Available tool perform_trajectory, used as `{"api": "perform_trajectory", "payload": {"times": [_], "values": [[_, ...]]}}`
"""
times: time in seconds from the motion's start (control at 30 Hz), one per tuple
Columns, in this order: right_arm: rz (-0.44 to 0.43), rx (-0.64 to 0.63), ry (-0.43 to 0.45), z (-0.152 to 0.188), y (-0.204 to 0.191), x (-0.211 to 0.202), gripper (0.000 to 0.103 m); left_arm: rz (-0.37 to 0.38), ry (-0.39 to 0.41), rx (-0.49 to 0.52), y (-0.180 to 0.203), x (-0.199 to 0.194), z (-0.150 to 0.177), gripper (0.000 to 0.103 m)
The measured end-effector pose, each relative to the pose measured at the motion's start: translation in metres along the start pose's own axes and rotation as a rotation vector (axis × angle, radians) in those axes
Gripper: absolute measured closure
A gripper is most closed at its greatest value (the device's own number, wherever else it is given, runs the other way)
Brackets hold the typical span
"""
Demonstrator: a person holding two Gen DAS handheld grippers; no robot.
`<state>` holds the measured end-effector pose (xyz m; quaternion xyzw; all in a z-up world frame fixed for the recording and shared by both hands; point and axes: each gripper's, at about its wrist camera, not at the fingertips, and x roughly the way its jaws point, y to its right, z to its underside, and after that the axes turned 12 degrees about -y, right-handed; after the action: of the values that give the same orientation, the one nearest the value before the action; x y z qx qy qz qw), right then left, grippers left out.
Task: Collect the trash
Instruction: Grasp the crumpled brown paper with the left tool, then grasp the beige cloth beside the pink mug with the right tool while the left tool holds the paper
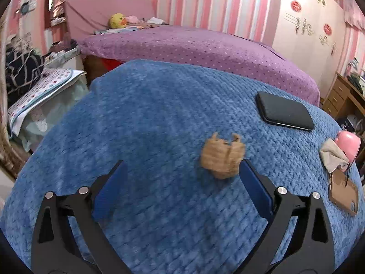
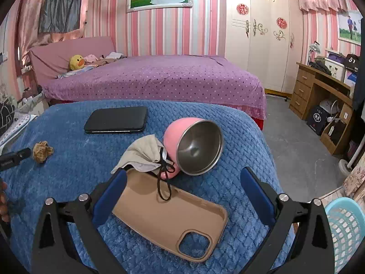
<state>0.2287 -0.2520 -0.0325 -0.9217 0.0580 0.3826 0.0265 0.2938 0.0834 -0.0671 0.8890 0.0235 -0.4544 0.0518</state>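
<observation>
Where wallpaper runs pink-striped, blue quilted blanket [image 1: 141,118]

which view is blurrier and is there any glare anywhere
Left wrist view: motion blur softens the crumpled paper and blanket, and the fisheye bows the bed edge. Right wrist view: sharper, the phone case crisp; soft reflections inside the steel cup, no harsh glare.

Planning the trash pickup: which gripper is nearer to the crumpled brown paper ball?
Left. The left gripper is open with the crumpled paper ball just off its right fingertip. The right gripper is open over the tan phone case, well away from the ball.
</observation>
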Motion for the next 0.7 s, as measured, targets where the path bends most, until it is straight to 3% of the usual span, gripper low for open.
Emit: {"api": "perform_trajectory", "payload": {"times": [0.13,0.23,0.3,0.33,0.47,0.57,0.7], "values": [[0.008,-0.017,-0.002,-0.001,-0.001,0.004,0.006,0.019,-0.019,0.040,0.020,0.011,-0.006,0.011],[0.010,-0.026,-0.010,-0.002,-0.003,0.009,0.006,0.037,-0.063,0.059,0.028,0.024,-0.010,0.024],[0.005,-0.034,-0.015,-0.002,-0.005,0.011,0.006,0.041,-0.091,0.079,0.033,0.031,-0.010,0.052],[0.002,-0.042,-0.016,-0.002,-0.008,0.011,0.006,0.052,-0.109,0.088,0.034,0.034,-0.010,0.060],[-0.004,-0.096,-0.024,-0.002,-0.025,0.015,0.006,0.086,-0.085,0.071,0.028,0.026,-0.007,0.064],[-0.010,-0.142,-0.048,-0.004,-0.042,0.023,0.007,0.048,-0.071,0.059,0.020,0.015,0.002,0.065],[-0.027,-0.191,-0.074,-0.016,-0.064,0.034,0.017,-0.004,-0.055,0.040,0.007,-0.007,0.010,0.065]]}}
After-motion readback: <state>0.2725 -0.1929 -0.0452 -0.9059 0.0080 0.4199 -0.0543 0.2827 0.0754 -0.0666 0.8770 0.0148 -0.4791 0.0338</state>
